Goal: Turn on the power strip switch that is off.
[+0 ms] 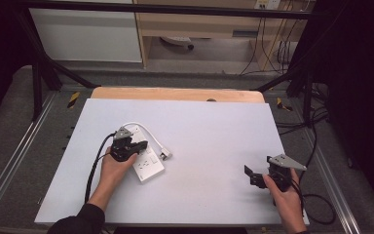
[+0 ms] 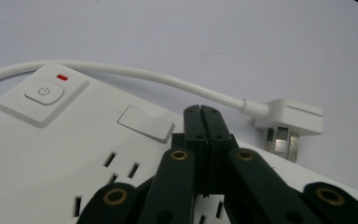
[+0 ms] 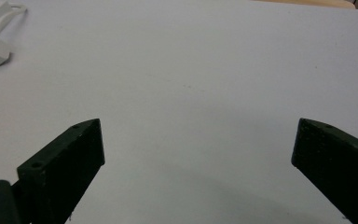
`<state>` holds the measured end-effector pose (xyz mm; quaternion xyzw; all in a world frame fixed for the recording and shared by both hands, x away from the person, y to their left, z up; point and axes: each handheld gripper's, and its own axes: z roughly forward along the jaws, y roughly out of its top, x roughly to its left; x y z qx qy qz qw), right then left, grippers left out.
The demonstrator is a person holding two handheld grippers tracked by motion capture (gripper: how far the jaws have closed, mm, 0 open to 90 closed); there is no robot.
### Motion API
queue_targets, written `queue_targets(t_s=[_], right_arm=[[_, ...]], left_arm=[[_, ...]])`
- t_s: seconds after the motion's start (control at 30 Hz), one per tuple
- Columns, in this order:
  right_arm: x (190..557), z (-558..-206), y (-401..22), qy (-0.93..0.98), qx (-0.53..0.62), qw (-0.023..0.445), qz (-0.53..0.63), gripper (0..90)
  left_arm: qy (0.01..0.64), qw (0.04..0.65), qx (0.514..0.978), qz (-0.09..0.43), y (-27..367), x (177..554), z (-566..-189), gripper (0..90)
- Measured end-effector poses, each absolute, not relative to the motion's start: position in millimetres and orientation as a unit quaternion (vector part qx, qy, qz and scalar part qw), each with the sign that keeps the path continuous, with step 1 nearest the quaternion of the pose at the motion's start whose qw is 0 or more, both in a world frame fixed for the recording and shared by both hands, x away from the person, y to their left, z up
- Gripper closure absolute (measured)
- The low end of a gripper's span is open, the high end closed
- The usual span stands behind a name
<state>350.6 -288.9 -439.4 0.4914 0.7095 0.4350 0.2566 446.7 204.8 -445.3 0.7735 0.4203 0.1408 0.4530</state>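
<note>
The flat white plastic power strip (image 1: 143,157) with its white cord and plug (image 2: 286,122) lies left of the middle of the pale table (image 1: 209,131), the left gripper (image 2: 201,112) pressed together over it, while the right gripper (image 1: 251,176), spread wide, rests well apart by the right edge.

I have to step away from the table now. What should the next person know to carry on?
Left gripper: shut, nothing between its fingers, tips over the white power strip, close to its face.
Right gripper: open, empty, low over the bare white table.
Power button has a red mark beside it. The strip's own plug lies loose on the table.
Left: whatever press or plugging is meant; nothing visibly done.
</note>
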Motion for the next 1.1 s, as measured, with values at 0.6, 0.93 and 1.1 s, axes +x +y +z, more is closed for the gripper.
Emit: queue_targets(t_s=[0.6, 0.93, 1.1], right_arm=[[350.6, -439.3, -288.7, 0.709, 0.492, 0.258, 0.436, 2.8], [350.6, -439.1, -288.3, 0.709, 0.491, 0.256, 0.436, 2.9], [350.7, -439.0, -288.2, 0.710, 0.489, 0.257, 0.437, 2.9]], left_arm=[[0.419, 0.459, 0.769, 0.151, 206.7, 440.8, -438.6, 90.0], [0.421, 0.483, 0.753, 0.151, 208.0, 433.7, -427.9, 70.4], [0.430, 0.505, 0.735, 0.143, 209.8, 431.2, -421.5, 50.9]])
